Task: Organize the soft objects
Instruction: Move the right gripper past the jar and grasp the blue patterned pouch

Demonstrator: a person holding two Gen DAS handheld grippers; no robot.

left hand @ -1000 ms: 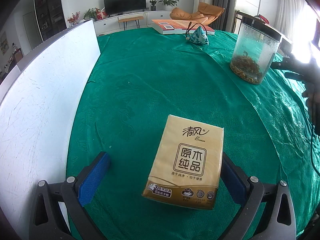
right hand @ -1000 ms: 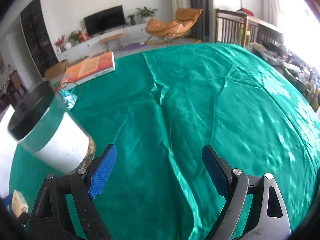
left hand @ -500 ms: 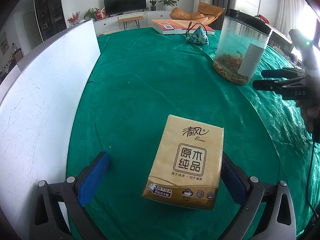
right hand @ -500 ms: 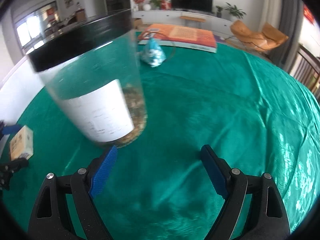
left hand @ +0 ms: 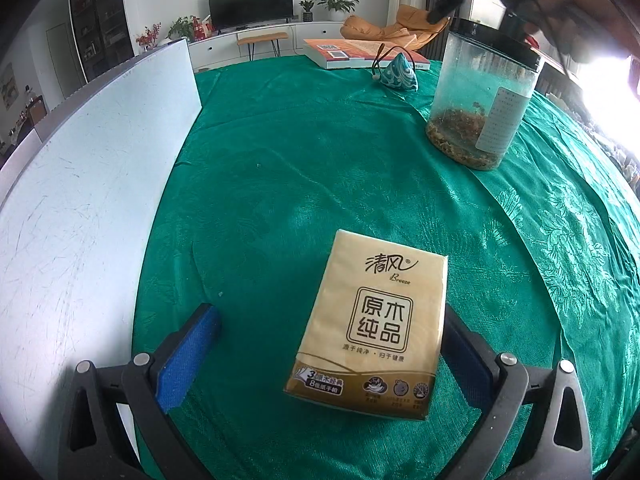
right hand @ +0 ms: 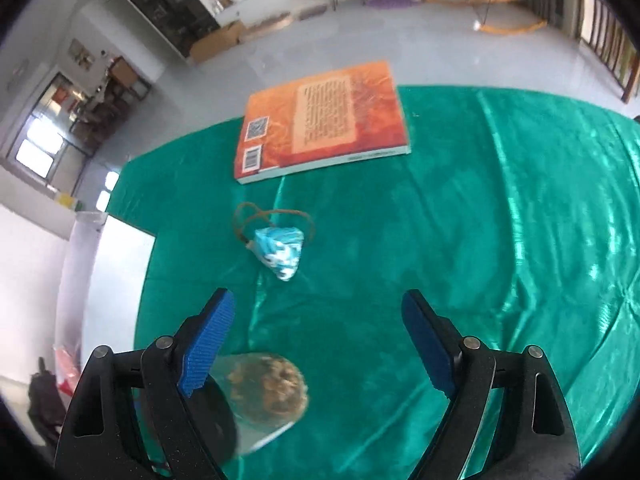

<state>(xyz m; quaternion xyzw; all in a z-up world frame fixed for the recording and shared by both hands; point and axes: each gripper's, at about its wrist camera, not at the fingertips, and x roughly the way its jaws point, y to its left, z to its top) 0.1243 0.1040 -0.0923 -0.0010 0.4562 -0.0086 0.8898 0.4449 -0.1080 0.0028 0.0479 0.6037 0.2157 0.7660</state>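
Tissues, a yellow pack of tissues (left hand: 372, 324), are lying flat on the green tabletop (left hand: 304, 168) between the two blue pads of my left claw (left hand: 332, 360). That claw is standing wide open. Its right pad is sitting just beside the pack, maybe touching it, and its left pad is well apart from it, so nothing is being squeezed. I think I am holding it there so I am ready to close on the soft pack.

My right claw (right hand: 320, 344) is also wide open and is holding nothing. It is pointing down at the tabletop, with the clear jar (right hand: 256, 400) of brown bits low beside its left pad. The jar is hard, so I think I am going over it, not for it.

Ahead of that claw a little blue and white pouch (right hand: 280, 252) with a brown cord is lying on the cloth. It looks soft, so I am guessing it is my next thing to grab. Past it an orange book (right hand: 324, 124) is lying flat near the edge. A white board (left hand: 92, 184) is standing along the left side.
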